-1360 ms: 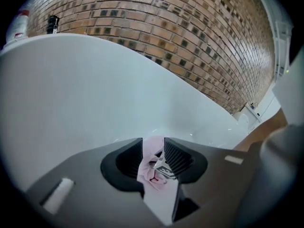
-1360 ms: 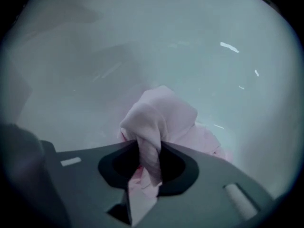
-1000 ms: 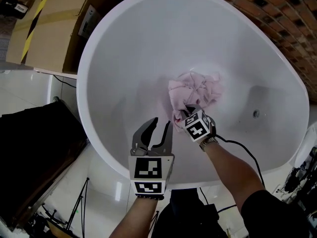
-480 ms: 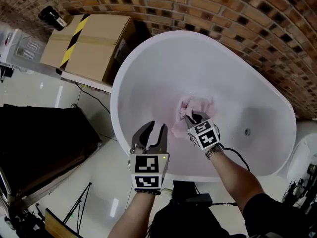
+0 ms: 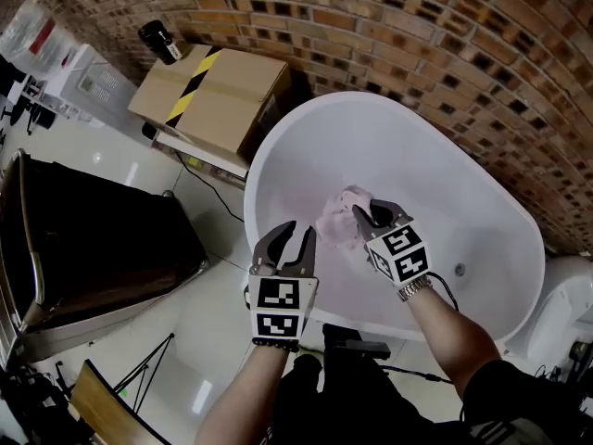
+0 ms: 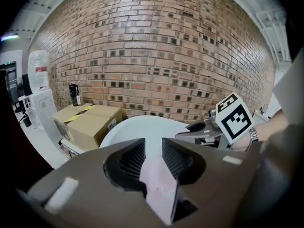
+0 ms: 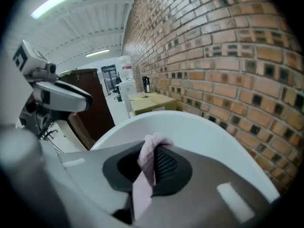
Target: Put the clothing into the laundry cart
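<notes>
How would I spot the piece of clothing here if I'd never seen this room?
Find the big white bathtub against the brick wall. Inside it, toward its near rim, the right gripper is shut on a crumpled garment. It is the only soft, pale pink thing there; everything around it is hard white.

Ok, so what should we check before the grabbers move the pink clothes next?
1. The right gripper is shut on the pink clothing: ok.
2. The left gripper grips it too: not ok. Its jaws are closing with cloth between them, but the pads are not pressing yet.
3. The pink clothing hangs clear of the bathtub: cannot tell.
4. The laundry cart is in sight, off to the left: ok.
</notes>
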A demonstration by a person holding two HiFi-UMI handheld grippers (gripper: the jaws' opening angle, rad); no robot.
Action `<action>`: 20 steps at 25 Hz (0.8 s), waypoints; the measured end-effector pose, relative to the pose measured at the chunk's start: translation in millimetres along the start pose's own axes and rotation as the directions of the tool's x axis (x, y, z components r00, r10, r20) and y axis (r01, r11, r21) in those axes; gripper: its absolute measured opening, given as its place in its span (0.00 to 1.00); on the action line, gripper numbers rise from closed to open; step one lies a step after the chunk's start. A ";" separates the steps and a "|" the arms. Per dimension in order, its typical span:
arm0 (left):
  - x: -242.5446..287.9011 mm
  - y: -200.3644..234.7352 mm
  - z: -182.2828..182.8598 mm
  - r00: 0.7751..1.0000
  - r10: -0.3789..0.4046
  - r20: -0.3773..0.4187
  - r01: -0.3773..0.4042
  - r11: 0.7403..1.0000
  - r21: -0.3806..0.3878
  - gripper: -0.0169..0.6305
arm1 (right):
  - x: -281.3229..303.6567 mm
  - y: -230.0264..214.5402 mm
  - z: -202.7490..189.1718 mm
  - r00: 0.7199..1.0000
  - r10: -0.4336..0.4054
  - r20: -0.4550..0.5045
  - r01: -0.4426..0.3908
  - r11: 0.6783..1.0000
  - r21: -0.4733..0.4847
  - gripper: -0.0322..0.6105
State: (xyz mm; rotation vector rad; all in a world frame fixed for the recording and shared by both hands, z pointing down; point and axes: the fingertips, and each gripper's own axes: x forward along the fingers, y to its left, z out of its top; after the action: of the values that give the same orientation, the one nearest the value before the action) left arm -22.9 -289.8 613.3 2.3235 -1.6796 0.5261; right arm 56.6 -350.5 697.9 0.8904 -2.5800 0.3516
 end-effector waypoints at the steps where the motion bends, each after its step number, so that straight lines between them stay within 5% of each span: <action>1: -10.5 0.3 7.8 1.000 0.007 0.007 -0.007 1.000 0.002 0.19 | -11.4 8.4 18.6 1.000 0.009 0.020 -0.009 1.000 -0.016 0.08; 12: -133.3 20.2 113.2 0.992 0.089 0.087 -0.089 0.996 -0.006 0.19 | -138.9 117.3 251.6 0.955 0.187 0.230 -0.132 0.963 -0.236 0.08; 20: -240.4 48.9 177.4 0.972 0.163 0.169 -0.165 0.986 -0.005 0.19 | -208.4 228.3 386.2 0.874 0.374 0.309 -0.213 0.868 -0.449 0.08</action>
State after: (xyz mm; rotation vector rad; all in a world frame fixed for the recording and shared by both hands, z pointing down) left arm -109.1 -165.4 351.1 2.3050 -1.9629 0.3752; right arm -43.9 -200.3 237.4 0.4345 -2.9983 -0.3128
